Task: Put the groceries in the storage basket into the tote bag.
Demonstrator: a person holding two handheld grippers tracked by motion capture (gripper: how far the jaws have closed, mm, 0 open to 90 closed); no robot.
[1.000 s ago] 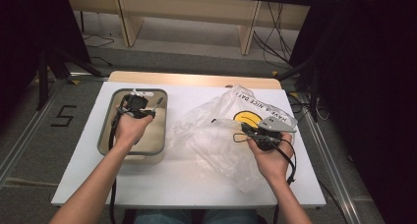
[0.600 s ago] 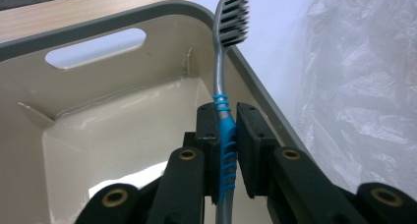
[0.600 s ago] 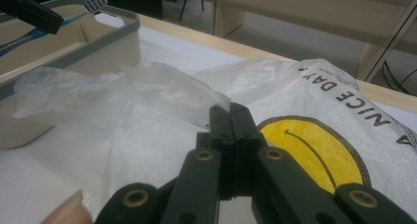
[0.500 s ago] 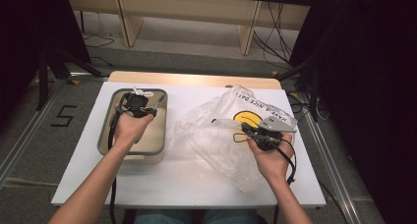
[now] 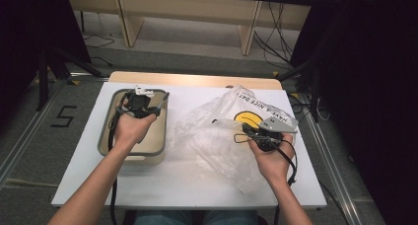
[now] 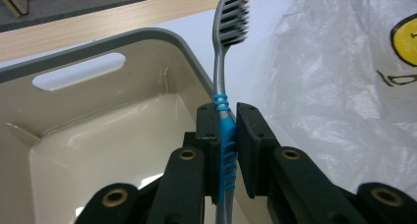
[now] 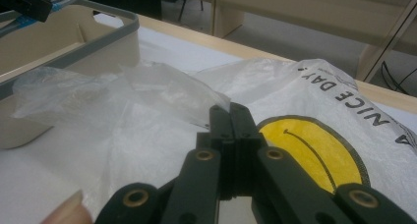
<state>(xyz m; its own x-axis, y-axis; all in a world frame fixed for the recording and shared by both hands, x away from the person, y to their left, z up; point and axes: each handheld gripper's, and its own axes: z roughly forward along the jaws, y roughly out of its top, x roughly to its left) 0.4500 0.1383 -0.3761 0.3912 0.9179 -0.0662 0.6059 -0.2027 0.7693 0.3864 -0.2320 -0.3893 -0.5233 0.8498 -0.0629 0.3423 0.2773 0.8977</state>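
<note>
A toothbrush [image 6: 223, 62] with a grey neck and a blue ribbed handle stands bristles-up between the jaws of my left gripper [image 6: 227, 113], which is shut on the handle. The gripper holds it above the right side of a beige bin with a grey rim [image 6: 98, 42]. In the high view the left gripper [image 5: 154, 110] hovers over the bin's [image 5: 105, 124] far end. My right gripper [image 7: 228, 111] is shut on a fold of a clear plastic bag [image 7: 147, 116] printed with a yellow smiley face. In the high view the bag [image 5: 217, 131] lies crumpled at mid-table, with the right gripper [image 5: 241, 135] at its right side.
The white tabletop [image 5: 187, 180] has a wooden strip along its far edge. Wooden furniture legs and cables stand on the floor beyond. Dark curtains flank both sides. What I see of the bin's inside [image 6: 113, 135] holds nothing.
My left hand has lifted the toothbrush slightly above the bin. The right hand and the bag have stayed put.
</note>
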